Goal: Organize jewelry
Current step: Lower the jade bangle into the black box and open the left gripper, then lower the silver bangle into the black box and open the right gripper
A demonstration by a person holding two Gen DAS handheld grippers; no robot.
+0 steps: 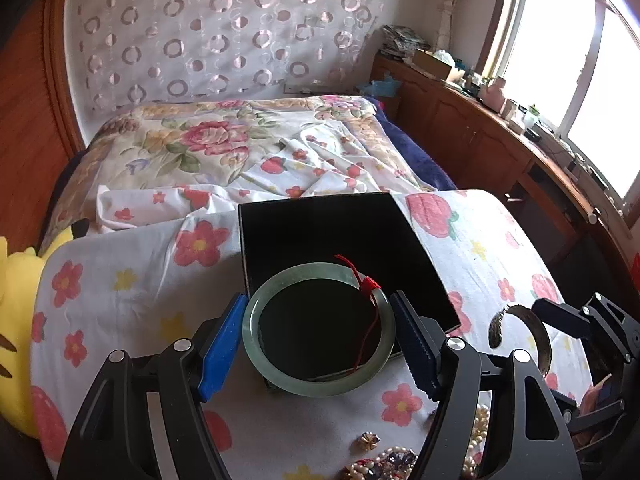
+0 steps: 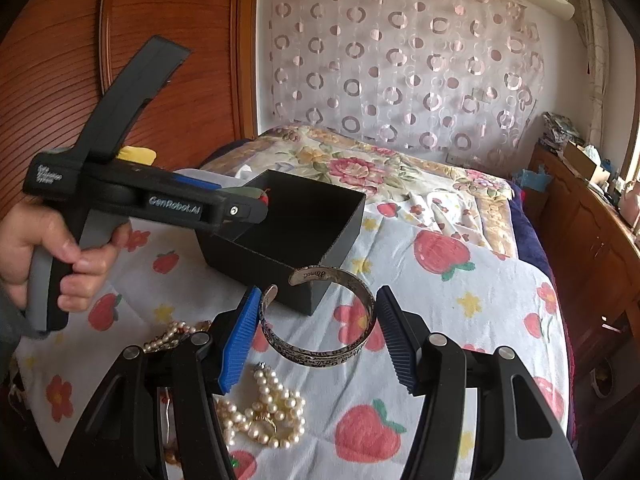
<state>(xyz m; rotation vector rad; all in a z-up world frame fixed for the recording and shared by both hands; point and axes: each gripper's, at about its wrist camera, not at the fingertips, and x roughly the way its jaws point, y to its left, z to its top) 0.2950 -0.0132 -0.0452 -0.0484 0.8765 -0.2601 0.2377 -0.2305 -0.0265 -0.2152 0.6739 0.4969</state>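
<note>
"GenRobot.AI" stands in pale letters on the black side of the left tool (image 2: 262,200). The silver cuff bracelet (image 2: 320,320) carries engraved script, too small to read.

Both wrist cameras are looking steeply down along their tools, close over the bed (image 1: 132,300), sharing the black box (image 2: 280,240) and far curtain (image 1: 224,28).

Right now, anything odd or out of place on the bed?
Nothing damaged. The pearl necklaces lie in a loose tangle on the sheet, outside the black box. Each claw holds a bracelet: left the jade bangle, right the silver cuff.
</note>
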